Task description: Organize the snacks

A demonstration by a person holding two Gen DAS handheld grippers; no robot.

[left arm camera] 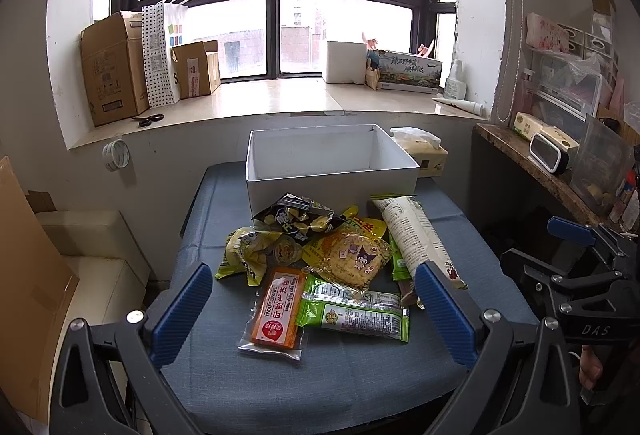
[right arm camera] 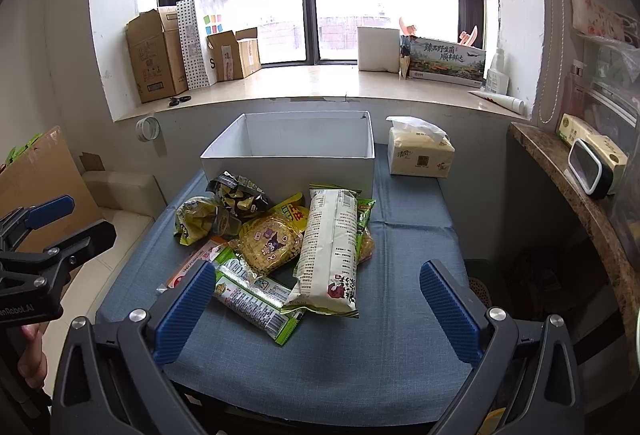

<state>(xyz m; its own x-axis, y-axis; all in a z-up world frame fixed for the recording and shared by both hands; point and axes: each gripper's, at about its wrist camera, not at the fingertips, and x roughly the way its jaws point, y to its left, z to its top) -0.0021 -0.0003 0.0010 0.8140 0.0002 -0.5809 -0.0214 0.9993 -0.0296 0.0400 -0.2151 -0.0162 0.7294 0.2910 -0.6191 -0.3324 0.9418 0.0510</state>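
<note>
A pile of snack packets lies on the blue-covered table (left arm camera: 340, 375) in front of an open, empty white box (left arm camera: 328, 171). The pile holds an orange packet (left arm camera: 278, 309), a green bar packet (left arm camera: 356, 313), a clear cracker packet (left arm camera: 352, 259), a long white packet (left arm camera: 416, 235) and a black chip bag (left arm camera: 298, 219). My left gripper (left arm camera: 314, 309) is open, above the near side of the pile. My right gripper (right arm camera: 316, 309) is open, near the long white packet (right arm camera: 330, 251) and the white box (right arm camera: 292, 155). Neither holds anything.
A tissue pack (right arm camera: 420, 153) stands right of the box. A windowsill behind carries cardboard boxes (left arm camera: 114, 71) and scissors (left arm camera: 151, 119). A brown shelf (right arm camera: 576, 195) with a clock runs along the right. Cardboard (left arm camera: 28, 275) leans at the left.
</note>
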